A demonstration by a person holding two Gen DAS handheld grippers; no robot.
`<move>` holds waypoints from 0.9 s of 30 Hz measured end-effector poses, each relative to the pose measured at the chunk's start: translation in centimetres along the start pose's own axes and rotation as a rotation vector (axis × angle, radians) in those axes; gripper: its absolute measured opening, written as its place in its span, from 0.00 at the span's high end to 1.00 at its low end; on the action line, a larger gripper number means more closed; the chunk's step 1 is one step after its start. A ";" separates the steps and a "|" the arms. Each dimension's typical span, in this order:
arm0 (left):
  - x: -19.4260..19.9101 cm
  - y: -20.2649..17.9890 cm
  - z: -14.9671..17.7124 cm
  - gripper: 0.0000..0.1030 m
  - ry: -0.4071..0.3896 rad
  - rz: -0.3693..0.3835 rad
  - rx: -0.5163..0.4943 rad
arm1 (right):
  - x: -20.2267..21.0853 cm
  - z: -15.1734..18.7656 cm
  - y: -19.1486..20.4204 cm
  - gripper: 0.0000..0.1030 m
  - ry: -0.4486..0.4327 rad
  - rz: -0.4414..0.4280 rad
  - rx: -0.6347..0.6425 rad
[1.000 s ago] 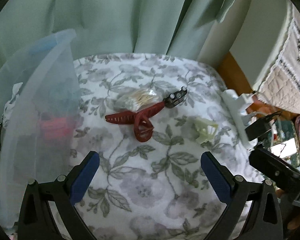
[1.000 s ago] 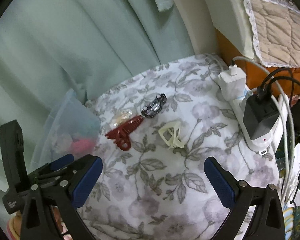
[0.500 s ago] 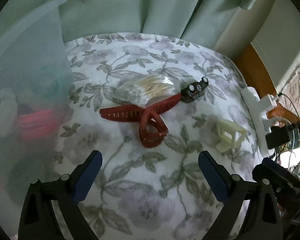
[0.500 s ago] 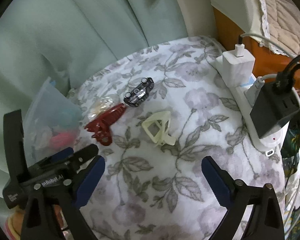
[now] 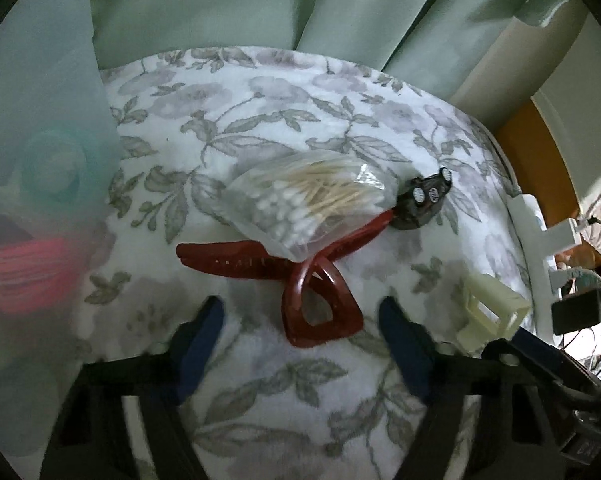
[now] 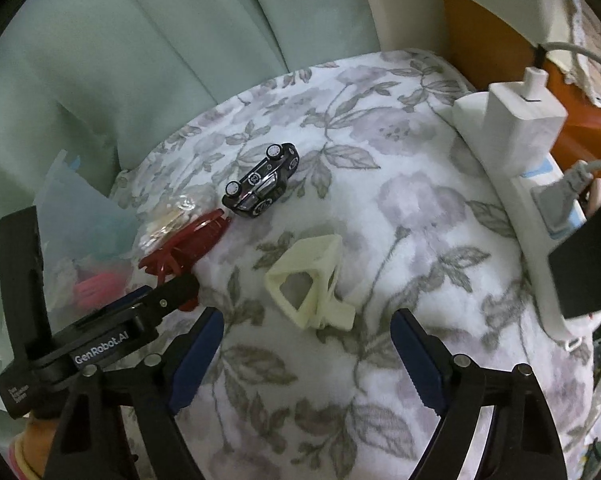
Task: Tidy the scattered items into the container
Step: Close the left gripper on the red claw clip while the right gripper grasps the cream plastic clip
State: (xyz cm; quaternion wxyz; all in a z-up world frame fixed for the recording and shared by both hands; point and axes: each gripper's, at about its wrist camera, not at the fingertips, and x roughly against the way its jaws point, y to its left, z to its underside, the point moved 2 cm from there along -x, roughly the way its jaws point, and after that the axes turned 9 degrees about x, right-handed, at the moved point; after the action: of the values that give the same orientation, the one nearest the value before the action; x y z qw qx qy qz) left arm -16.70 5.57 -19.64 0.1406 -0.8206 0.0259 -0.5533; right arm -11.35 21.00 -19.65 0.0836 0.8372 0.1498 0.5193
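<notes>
The left tool (image 5: 300, 320) hung over the flowered blanket (image 5: 284, 104) with its jaws apart and just closing in, the looped end of the red hair claw (image 5: 320, 308) lying between the blue pads (image 5: 404, 344), which did not press on it. A clear bag of cotton swabs (image 5: 312, 204) lay across the middle of the claw, and a black toy car (image 5: 424, 200) sat on its side at the claw's far tip. The translucent container (image 5: 40, 184) stood at the left edge of the blanket, with pink and teal things showing dimly through its wall.

The right tool (image 6: 308, 344) also stood apart, its jaws just narrowing, around nothing; the cream clip (image 6: 308, 284) lay just ahead of the gap. A white power strip (image 6: 540, 216) with chargers ran along the blanket's right side
</notes>
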 end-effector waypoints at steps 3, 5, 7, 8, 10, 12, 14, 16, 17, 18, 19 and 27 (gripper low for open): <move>-0.6 0.1 -0.3 0.37 -0.002 -0.005 0.009 | -0.9 -0.3 -0.2 0.21 0.007 0.007 -0.001; -0.7 0.1 -0.5 0.39 -0.010 -0.009 0.008 | -1.4 -0.4 -0.3 0.22 0.012 0.013 -0.007; -0.7 0.1 -0.7 0.43 -0.017 -0.013 0.007 | -1.8 -0.6 -0.4 0.26 0.012 0.020 -0.011; -0.8 0.1 -0.7 0.45 -0.021 -0.018 0.006 | -1.9 -0.7 -0.4 0.29 0.010 0.024 -0.009; -0.7 0.1 -0.7 0.52 -0.030 -0.029 0.004 | -2.0 -0.8 -0.5 0.35 0.007 0.035 -0.006; -0.7 0.3 -0.7 0.57 -0.037 -0.040 0.004 | -2.0 -0.9 -0.6 0.43 0.004 0.047 -0.004; -0.6 0.5 -0.8 0.63 -0.038 -0.044 0.011 | -2.0 -0.8 -0.7 0.52 0.004 0.047 -0.005; -0.5 0.7 -0.8 0.64 -0.037 -0.045 0.019 | -1.9 -0.8 -0.8 0.57 0.005 0.046 -0.006; -0.4 0.8 -0.7 0.64 -0.035 -0.044 0.023 | -1.9 -0.8 -0.8 0.60 0.006 0.044 -0.007; -0.3 0.9 -0.7 0.64 -0.034 -0.044 0.025 | -1.8 -0.7 -0.8 0.61 0.008 0.038 -0.008; -0.3 0.9 -0.6 0.64 -0.032 -0.044 0.025 | -1.7 -0.6 -0.7 0.64 0.011 0.032 -0.006; 0.6 1.1 0.8 0.64 -0.015 -0.042 0.041 | -0.5 0.4 -0.4 0.77 0.001 0.011 -0.008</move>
State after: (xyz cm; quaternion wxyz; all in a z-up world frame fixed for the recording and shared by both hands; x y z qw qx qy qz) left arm -15.58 4.55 -19.67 0.1459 -0.8221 -0.0036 -0.5504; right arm -11.27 21.24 -20.34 0.0841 0.8374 0.1431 0.5207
